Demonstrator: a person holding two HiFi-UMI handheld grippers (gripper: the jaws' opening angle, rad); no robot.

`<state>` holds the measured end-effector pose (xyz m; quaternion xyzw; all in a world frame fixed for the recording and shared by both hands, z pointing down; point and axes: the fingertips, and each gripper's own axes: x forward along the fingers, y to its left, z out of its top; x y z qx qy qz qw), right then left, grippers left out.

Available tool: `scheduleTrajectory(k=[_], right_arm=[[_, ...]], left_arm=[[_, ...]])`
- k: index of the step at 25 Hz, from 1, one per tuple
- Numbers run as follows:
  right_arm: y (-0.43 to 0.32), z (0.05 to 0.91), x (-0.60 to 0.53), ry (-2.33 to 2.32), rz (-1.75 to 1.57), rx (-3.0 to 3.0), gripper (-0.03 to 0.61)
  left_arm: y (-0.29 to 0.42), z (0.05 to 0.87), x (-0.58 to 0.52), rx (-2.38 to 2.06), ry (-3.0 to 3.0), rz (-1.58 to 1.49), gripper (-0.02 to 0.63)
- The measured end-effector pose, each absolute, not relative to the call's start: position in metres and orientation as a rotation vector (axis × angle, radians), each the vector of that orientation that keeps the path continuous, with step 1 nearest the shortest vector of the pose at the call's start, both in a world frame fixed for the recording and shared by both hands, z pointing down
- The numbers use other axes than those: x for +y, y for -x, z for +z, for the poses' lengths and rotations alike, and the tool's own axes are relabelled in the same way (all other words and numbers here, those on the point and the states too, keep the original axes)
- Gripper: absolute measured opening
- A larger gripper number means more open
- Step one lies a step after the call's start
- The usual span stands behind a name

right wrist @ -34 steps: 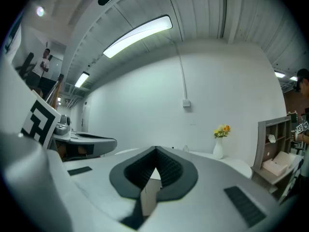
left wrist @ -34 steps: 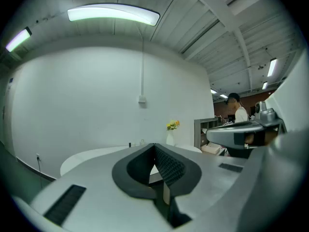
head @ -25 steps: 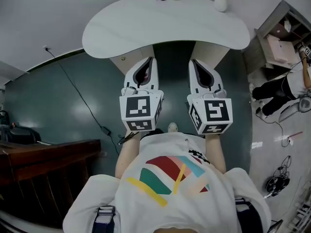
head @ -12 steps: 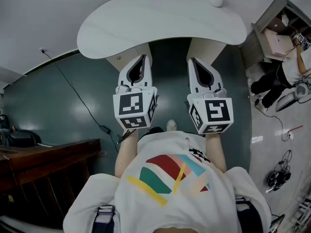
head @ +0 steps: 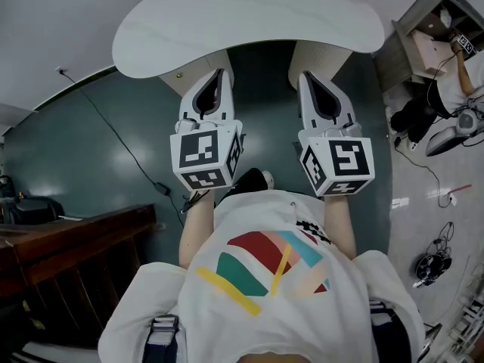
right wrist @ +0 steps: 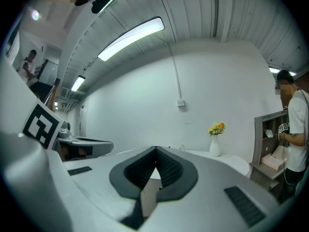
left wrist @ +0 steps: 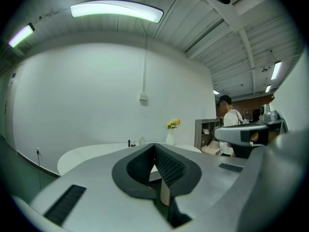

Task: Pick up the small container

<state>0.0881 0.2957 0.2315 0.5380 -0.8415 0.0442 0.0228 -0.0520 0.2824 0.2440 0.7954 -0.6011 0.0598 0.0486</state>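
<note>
Two small containers stand at the far edge of the white curved table [head: 249,29]: a dark one [left wrist: 129,143] and a pale one [left wrist: 141,140], tiny in the left gripper view. The right gripper view shows the pale one [right wrist: 182,147]; in the head view they are cut off at the top edge. My left gripper [head: 221,76] and right gripper [head: 306,78] are held side by side in front of my body, pointing at the table's near edge, short of it. Both are shut with nothing between the jaws [left wrist: 154,145] [right wrist: 155,149].
A white vase with yellow flowers [left wrist: 170,135] [right wrist: 214,147] stands on the table's right end. Beyond it, a person [right wrist: 292,129] stands at a shelf unit [head: 439,29]. Dark wooden furniture [head: 68,255] is at my left. A cable [head: 113,134] runs over the green floor.
The table has slid up in the head view and its far edge with the containers is now cut off. Both grippers sit nearer the table's near edge, still shut.
</note>
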Motion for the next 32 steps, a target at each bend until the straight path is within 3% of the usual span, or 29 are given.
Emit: scheduleTrajectory(k=[32], right_arm=[[-0.079,0.227,0.259,-1.575,-0.008,-2.607,0.011]], left_arm=[[0.064,0.241,0.239,-1.910,-2.358,0.078,0.017]])
